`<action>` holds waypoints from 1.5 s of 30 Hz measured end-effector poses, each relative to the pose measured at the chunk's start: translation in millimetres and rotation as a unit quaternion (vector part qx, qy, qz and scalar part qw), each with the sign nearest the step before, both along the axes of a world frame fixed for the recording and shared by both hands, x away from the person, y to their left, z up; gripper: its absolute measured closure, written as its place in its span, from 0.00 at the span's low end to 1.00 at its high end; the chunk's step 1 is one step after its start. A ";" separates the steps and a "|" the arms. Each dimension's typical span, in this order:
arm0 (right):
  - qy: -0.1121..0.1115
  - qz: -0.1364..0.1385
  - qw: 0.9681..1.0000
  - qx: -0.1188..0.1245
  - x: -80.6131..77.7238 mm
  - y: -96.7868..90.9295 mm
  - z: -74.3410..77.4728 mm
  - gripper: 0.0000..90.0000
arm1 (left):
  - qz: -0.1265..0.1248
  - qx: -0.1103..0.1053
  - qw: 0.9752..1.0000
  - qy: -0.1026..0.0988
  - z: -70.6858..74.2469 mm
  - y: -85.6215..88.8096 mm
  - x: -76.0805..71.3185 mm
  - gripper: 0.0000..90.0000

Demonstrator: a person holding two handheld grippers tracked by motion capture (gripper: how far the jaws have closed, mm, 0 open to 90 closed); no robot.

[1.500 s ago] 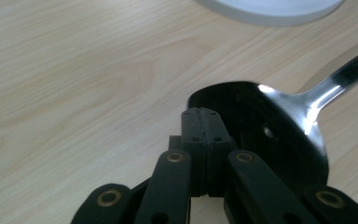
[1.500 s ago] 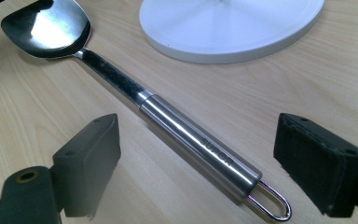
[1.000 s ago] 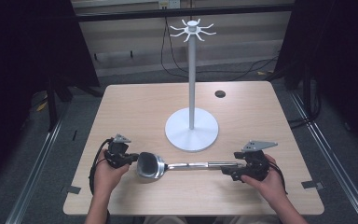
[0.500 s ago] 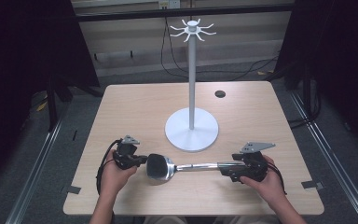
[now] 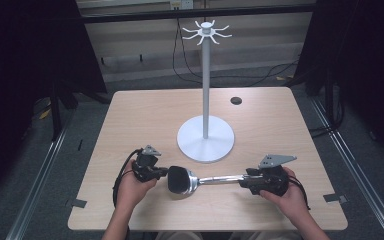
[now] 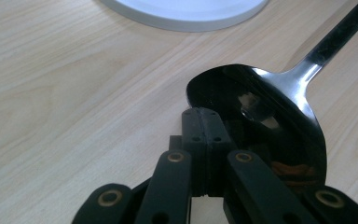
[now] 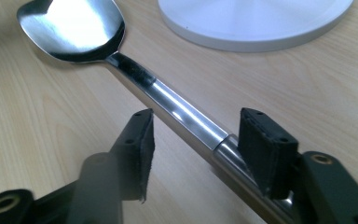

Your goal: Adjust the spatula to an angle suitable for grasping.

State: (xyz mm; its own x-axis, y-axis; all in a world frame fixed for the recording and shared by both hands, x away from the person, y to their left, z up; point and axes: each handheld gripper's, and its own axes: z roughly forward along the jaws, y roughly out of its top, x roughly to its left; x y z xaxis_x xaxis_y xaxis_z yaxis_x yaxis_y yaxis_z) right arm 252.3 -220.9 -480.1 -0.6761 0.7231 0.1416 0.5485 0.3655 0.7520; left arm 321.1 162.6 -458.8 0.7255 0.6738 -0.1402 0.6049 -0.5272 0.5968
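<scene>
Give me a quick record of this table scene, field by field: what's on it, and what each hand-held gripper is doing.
surface: wooden table
utensil: large metal spoon, lying flat
stand: white hook stand, upright behind spoon
left hand-held gripper: jaws shut, tips at the spoon bowl's edge
right hand-held gripper: jaws have just been closing, astride the spoon handle, pads not yet pressing
small item: dark disc, far right

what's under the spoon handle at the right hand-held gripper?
Bare wooden table under the spoon handle. The right hand-held gripper straddles it, its jaws just closing; the handle's end is hidden behind the gripper body.
</scene>
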 end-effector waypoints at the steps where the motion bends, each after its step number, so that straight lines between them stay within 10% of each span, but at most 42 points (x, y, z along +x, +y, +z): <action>1: 0.000 0.000 1.000 0.000 0.0 0.0 0.0 0.57 | -0.005 0.000 1.000 0.001 0.1 -1.0 0.7 1.00; 11: 0.018 0.017 1.000 -0.001 -8.5 -5.9 -4.6 0.99 | -0.012 -0.002 1.000 0.000 -0.4 -9.1 4.5 1.00; 45: 0.026 -0.042 0.998 -0.034 2.0 -30.7 -21.3 1.00 | -0.004 -0.019 1.000 -0.014 8.7 -2.2 8.7 0.90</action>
